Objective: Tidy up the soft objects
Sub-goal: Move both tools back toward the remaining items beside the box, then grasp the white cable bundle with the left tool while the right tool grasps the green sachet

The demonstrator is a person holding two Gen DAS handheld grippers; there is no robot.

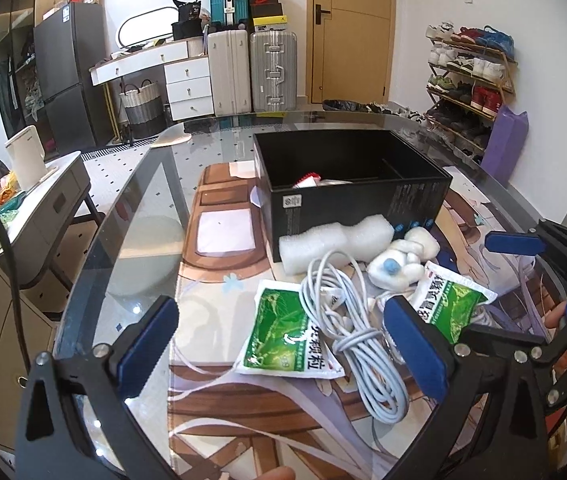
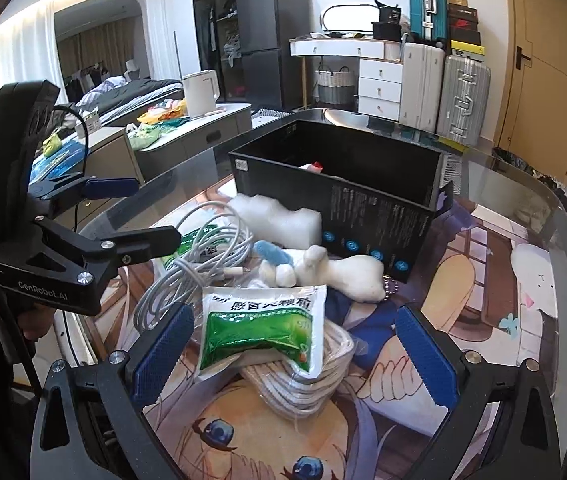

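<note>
On a glass table [image 1: 131, 216] covered in part by a printed cartoon mat [image 1: 219, 400]: a heap of soft things just in front of an open black box [image 1: 347, 196]. Box toward the far edge of the table, with a red-and-white item [image 1: 307, 179] showing low inside.

Against the box's near wall, a white foam roll [image 1: 335, 244], and beside it a white plush toy [image 1: 403, 258] with a blue spot. Nearer the front edge, a loose coil of pale grey cable [image 1: 347, 320] draped over a green-and-white sachet [image 1: 283, 338]. A second green sachet [image 2: 261, 330] in the right wrist view, lying tilted on a bundle of white rope [image 2: 315, 384], which rests on the mat.

Left gripper [image 1: 283, 348] low over the near part of the heap, jaws wide apart, blue pads either side of the first sachet and the cable, nothing between them pinched. Right gripper [image 2: 293, 354] likewise spread wide, pads flanking the second sachet and the rope without touching either. Left gripper also visible from the side in the right wrist view, fingers parted above the cable.

Around the table: a low grey cabinet [image 2: 203, 136] with a white kettle [image 2: 201, 92], three suitcases [image 1: 251, 72], a wooden door [image 1: 351, 28] and a shoe rack [image 1: 471, 76] by the wall.
</note>
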